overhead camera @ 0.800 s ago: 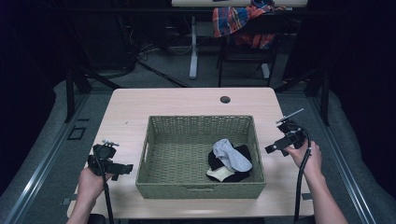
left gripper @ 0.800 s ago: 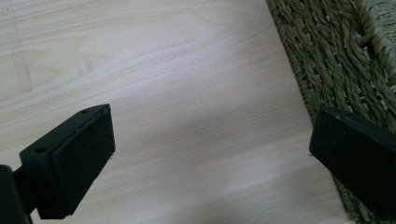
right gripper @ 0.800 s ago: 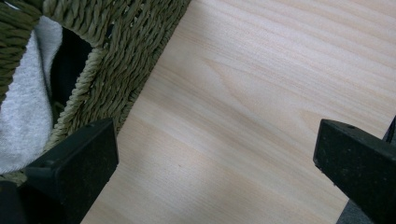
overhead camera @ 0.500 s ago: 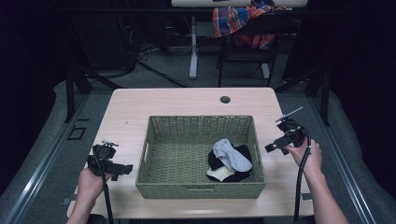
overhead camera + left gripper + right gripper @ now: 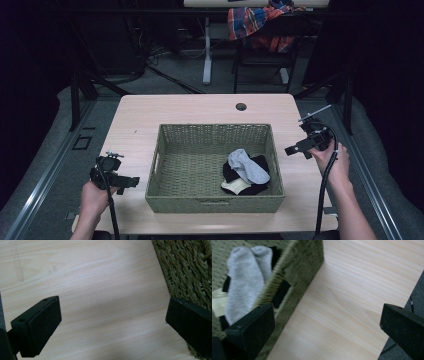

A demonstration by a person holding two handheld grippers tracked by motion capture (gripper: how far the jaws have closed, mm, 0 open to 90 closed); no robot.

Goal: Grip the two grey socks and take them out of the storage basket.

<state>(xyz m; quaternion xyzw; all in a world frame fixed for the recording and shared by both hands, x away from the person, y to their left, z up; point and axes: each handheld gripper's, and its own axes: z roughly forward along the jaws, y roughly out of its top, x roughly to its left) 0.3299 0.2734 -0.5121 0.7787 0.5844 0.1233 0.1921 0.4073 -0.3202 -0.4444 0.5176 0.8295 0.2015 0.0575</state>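
A woven green basket (image 5: 215,127) stands in the middle of the light wooden table (image 5: 190,107). In its right half lies a grey sock (image 5: 247,167) on top of a black sock (image 5: 261,162) and a cream one (image 5: 234,186). My left gripper (image 5: 131,181) hovers low over the table just left of the basket, open and empty; its own view shows the jaws wide apart (image 5: 112,307) over bare wood, with the basket (image 5: 190,267) at the right. My right gripper (image 5: 292,149) is held right of the basket, open and empty (image 5: 327,312), beside the basket wall (image 5: 297,277) and the grey sock (image 5: 244,277).
A round cable hole (image 5: 241,106) sits near the table's far edge. Behind the table a chair carries a plaid cloth (image 5: 255,20). Dark floor and metal frames surround the table. Bare wood lies on both sides of the basket.
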